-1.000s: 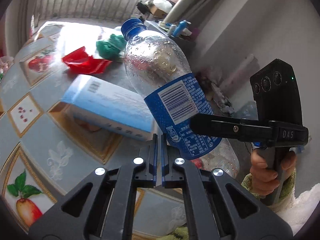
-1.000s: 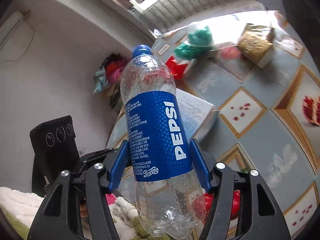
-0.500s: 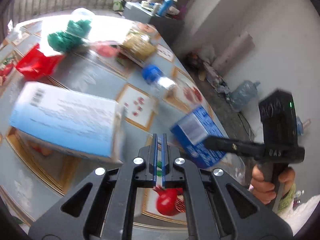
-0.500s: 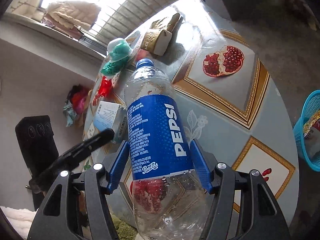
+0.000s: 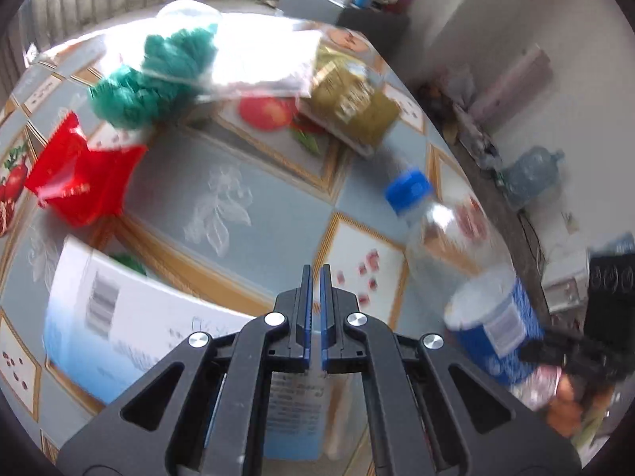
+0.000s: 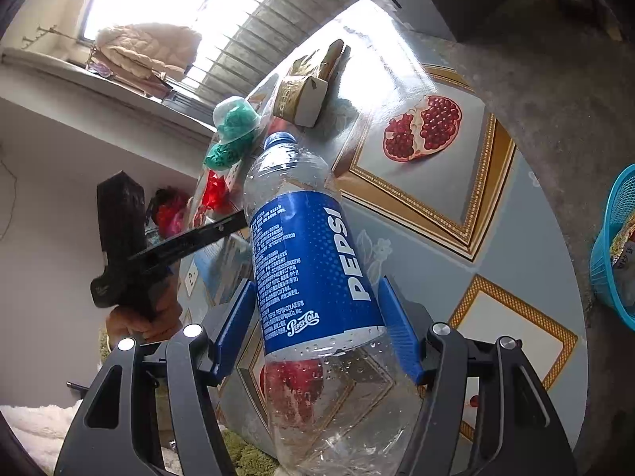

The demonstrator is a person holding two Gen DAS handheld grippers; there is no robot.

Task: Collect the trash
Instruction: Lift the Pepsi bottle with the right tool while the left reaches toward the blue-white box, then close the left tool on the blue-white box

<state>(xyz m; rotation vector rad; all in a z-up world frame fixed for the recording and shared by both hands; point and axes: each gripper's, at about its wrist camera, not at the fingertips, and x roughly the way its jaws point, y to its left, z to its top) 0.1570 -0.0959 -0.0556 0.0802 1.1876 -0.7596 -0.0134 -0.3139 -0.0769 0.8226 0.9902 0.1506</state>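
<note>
My right gripper [image 6: 317,329] is shut on an empty Pepsi bottle [image 6: 309,273] with a blue label and cap, held above the table's edge. The bottle [image 5: 468,277] also shows blurred at the right of the left wrist view. My left gripper [image 5: 314,313] is shut and empty, above a white and blue carton [image 5: 131,325] lying on the table. More trash lies on the table: a red wrapper [image 5: 79,174], a green bag [image 5: 154,75] and a gold box [image 5: 353,107].
A blue basket [image 6: 615,246] holding trash stands on the floor at the right, beyond the round table's rim [image 6: 555,198]. A water jug [image 5: 528,174] and clutter stand along the wall. The left gripper's handle [image 6: 127,254] is left of the bottle.
The right gripper has swung the bottle further right toward the table edge and basket. The left gripper's view has shifted over the table; its jaws stay shut.
</note>
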